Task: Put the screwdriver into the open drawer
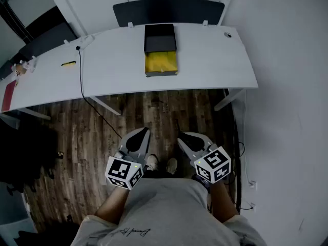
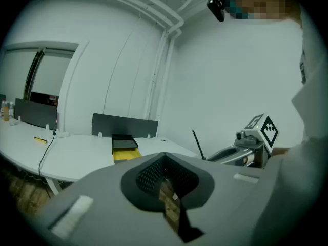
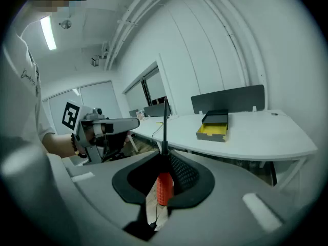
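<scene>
- Our right claw [image 1: 183, 137], at five o'clock, pinches the screwdriver [image 3: 163, 186] by its handle; our left claw [image 1: 143, 132] is pressed together, empty.
- At twelve o'clock the open drawer [image 1: 161, 61] sits on the counter [image 1: 215, 55], well apart.
- We risk the shaft catching the drawer's wall on a low approach.

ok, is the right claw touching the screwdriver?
Touching. The right gripper view shows the right claw closed on the red handle of the screwdriver, with the shaft poking out ahead.

Right gripper [image 3: 165, 160] clamps the red-handled screwdriver [image 3: 164, 187], shaft upright; left gripper [image 3: 128, 123] far left of the desk's [image 3: 266, 137] yellow-lined open drawer [image 3: 212, 131]
</scene>
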{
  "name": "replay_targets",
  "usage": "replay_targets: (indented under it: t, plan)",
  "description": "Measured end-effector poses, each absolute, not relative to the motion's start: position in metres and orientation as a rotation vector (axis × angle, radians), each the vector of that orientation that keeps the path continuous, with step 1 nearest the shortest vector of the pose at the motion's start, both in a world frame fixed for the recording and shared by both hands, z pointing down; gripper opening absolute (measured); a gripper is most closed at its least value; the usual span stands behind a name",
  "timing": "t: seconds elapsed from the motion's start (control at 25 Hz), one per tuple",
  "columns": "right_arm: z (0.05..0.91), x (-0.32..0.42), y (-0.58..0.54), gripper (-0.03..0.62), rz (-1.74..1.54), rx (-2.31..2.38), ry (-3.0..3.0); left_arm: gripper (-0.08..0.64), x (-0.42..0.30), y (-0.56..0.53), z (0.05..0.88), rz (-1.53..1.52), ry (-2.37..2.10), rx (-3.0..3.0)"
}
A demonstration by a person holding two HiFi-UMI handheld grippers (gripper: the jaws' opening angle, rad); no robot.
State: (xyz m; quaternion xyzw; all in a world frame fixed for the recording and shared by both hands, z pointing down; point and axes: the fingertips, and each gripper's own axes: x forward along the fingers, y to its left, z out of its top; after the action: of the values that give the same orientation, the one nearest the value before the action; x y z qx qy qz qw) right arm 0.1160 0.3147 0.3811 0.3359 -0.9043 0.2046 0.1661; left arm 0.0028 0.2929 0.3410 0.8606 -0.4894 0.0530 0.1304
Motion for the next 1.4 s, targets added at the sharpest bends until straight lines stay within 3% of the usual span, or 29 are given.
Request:
replay_targets:
  t: [1.4]
  plan:
    - [0.367, 0.021, 0.289, 0.075, 0.527, 1.051, -2.533, 0.000, -0.081, 0.275, 0.342, 0.152, -1.280, 2.573]
